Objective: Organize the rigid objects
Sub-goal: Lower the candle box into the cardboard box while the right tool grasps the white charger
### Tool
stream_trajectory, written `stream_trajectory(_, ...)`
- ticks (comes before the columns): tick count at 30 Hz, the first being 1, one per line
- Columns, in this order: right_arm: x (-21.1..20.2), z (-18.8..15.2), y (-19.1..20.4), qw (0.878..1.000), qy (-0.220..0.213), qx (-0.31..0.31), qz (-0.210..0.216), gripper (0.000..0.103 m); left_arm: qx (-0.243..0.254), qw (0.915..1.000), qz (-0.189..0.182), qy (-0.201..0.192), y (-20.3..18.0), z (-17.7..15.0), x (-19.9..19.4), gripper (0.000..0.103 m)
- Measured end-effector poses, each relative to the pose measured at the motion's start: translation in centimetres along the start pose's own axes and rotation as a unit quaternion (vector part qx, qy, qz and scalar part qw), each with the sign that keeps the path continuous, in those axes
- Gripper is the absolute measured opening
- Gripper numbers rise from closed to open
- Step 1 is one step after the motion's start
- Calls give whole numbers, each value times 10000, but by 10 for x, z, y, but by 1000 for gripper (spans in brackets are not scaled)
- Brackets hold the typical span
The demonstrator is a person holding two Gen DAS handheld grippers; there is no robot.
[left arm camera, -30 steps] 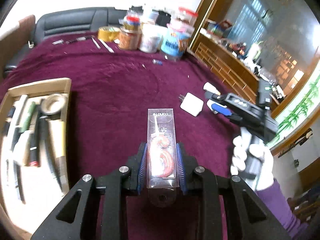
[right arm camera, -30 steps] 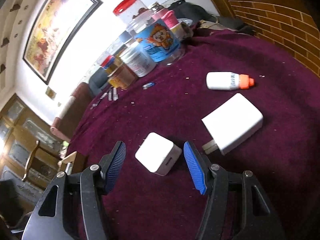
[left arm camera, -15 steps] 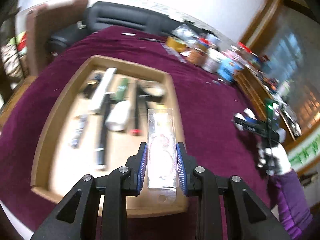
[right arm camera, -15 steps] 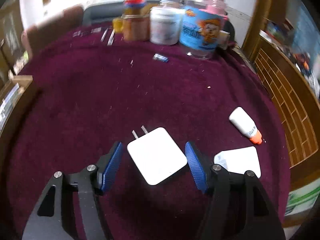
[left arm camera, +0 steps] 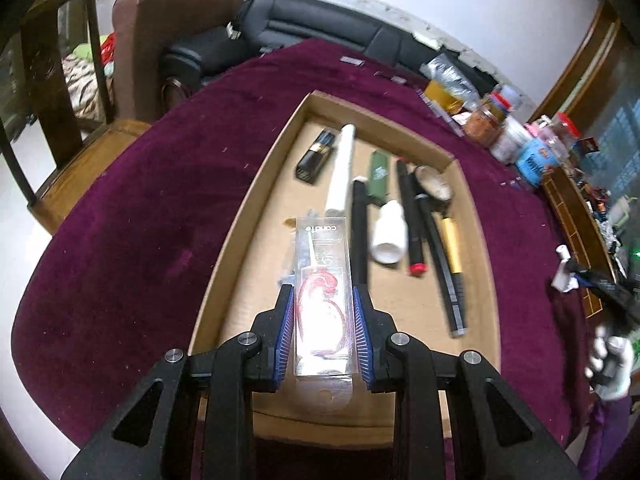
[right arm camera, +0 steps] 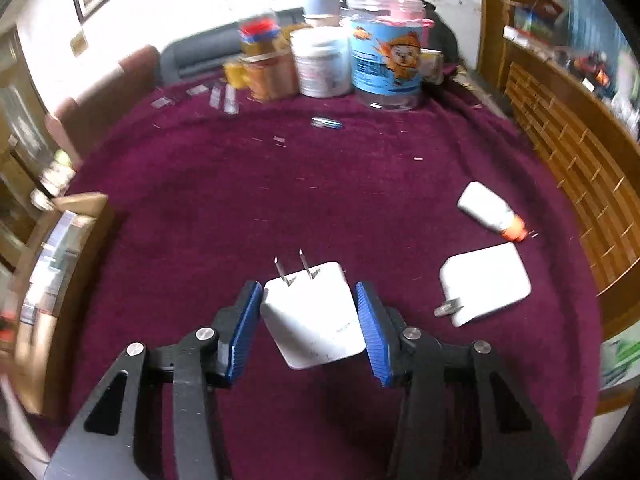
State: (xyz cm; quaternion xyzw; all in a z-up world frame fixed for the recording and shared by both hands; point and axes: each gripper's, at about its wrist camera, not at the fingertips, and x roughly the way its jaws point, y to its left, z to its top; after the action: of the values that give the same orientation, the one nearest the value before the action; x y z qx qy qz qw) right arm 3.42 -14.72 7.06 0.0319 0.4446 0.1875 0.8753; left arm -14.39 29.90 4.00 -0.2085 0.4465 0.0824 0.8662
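Meanwhile, clear packet (left arm camera: pixel 323 300) clamped in left tongs (left arm camera: pixel 323 330); white charger (right arm camera: pixel 314 314) between closing right tongs (right arm camera: pixel 310 328).

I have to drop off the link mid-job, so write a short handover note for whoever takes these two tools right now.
Left tool: shut on the clear plastic package, held over the cardboard tray.
Right tool: jaws closing around the white plug adapter, prongs pointing away; both pads look to be at its sides.
Done: the tray already holds pens, a white bottle, a black case and other long items.
Left: set the package down in the tray, bring the adapter over, then fetch the larger white charger and the orange-capped bottle from the maroon cloth.
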Motion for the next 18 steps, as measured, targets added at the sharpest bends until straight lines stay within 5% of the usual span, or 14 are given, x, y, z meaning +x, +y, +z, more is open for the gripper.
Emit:
stream_trajectory(9, -16, -12, 144, 9843, 246, -664, 1615, 47, 250, 9982, 462, 301, 2, 12, 24, 26)
stream_trajectory(11, -11, -18, 176, 9776, 394, -834, 1892, 47, 318, 9982, 418, 294, 0, 12, 24, 38)
stream_trajectory(13, -3, -25, 210, 9713, 541, -1071, 2052, 47, 320, 9985, 354, 271, 0, 10, 21, 47)
stream_trajectory(18, 25, -48, 269, 9629, 913, -1604, 1967, 47, 186, 9997, 41, 170, 10, 4, 3, 48)
